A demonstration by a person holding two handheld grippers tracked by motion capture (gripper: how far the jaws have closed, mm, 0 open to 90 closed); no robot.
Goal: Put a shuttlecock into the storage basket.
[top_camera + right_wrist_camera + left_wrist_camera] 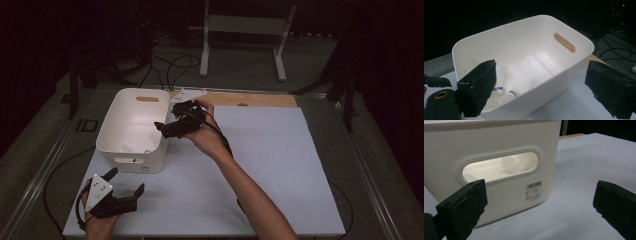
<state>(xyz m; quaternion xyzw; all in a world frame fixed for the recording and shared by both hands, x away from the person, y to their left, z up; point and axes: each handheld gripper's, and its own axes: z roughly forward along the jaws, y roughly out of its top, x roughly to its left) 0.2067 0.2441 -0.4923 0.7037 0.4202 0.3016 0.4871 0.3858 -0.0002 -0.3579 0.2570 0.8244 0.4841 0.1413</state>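
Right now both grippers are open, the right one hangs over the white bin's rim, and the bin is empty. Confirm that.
Not quite: the bin is not empty. The right gripper view shows shuttlecocks lying on its floor. The rest stands: the left gripper and the right gripper are both open, the right one over the bin's rim.

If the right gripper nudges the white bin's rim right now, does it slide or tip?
Probably slides. The white bin looks like thin, stiff plastic with a wide base on the smooth white mat, so tipping seems unlikely. It holds just a few shuttlecocks, so it is likely light. The right gripper, jaws open, hovers at its rim.
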